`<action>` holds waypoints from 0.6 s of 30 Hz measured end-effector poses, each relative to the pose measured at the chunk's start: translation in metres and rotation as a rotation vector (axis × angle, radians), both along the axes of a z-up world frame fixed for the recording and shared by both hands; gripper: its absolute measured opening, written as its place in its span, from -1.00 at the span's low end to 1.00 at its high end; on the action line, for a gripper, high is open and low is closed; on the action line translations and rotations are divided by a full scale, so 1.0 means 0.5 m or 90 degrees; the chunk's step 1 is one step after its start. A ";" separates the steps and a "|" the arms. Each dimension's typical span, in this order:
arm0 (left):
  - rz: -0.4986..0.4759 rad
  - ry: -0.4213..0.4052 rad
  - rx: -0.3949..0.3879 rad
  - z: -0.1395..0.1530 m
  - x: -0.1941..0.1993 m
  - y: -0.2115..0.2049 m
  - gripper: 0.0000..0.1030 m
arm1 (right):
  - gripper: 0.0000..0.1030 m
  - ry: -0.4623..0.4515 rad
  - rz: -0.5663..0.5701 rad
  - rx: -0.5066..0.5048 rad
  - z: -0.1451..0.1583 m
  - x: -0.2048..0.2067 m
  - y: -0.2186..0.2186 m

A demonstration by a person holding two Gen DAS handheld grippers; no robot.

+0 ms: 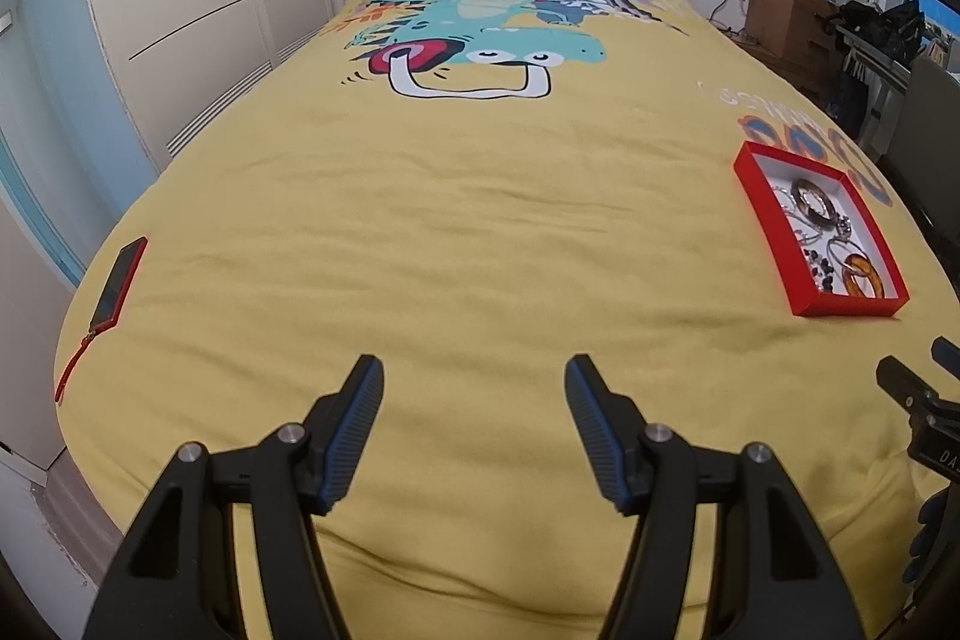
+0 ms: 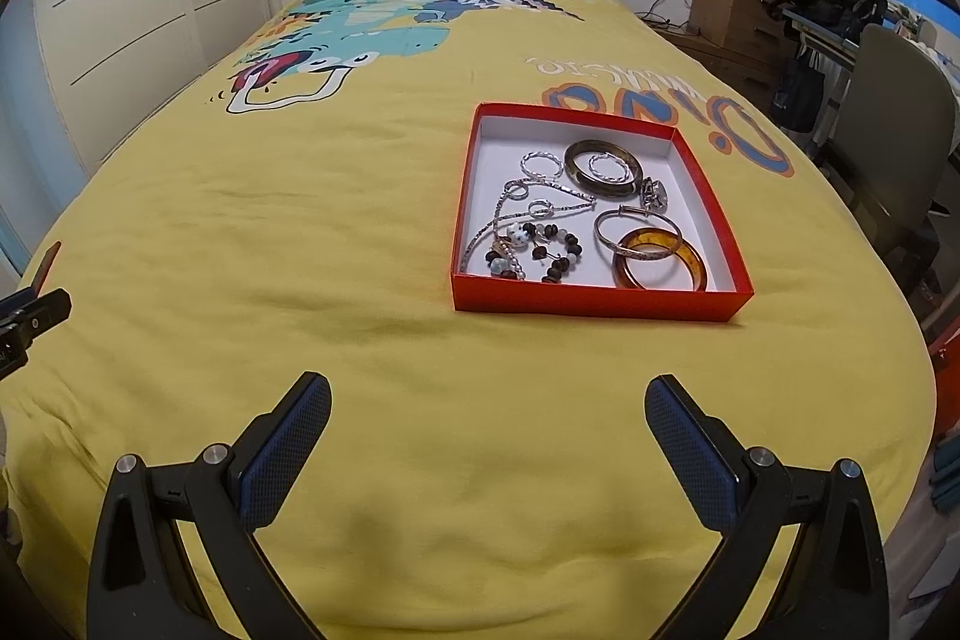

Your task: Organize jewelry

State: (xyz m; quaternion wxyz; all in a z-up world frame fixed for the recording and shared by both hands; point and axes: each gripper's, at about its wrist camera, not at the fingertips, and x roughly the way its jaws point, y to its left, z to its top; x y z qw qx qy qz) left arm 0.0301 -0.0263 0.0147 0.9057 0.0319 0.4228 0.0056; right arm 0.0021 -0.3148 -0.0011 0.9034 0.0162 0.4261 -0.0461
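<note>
red box (image 2: 594, 305), amber bangle (image 2: 660, 259), yellow dinosaur-print bedspread (image 2: 300, 250).

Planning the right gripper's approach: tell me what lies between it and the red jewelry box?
Only bare yellow bedspread between the right gripper and the red cardboard jewelry box, in the right wrist view.

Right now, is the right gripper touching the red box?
Apart. The right wrist view shows the right gripper with open jaws over bare yellow bedspread, and a clear strip of fabric separates it from the red box.
</note>
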 end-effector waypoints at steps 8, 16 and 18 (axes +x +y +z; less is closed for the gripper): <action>-0.005 0.002 0.001 -0.004 -0.001 -0.002 0.18 | 0.99 -0.002 0.002 0.001 0.004 0.003 0.003; -0.005 0.002 0.007 -0.005 -0.005 -0.006 0.18 | 0.99 -0.004 0.004 0.002 0.008 0.002 0.005; -0.005 0.005 0.007 -0.007 -0.006 -0.006 0.18 | 0.99 -0.005 0.005 0.003 0.010 0.002 0.005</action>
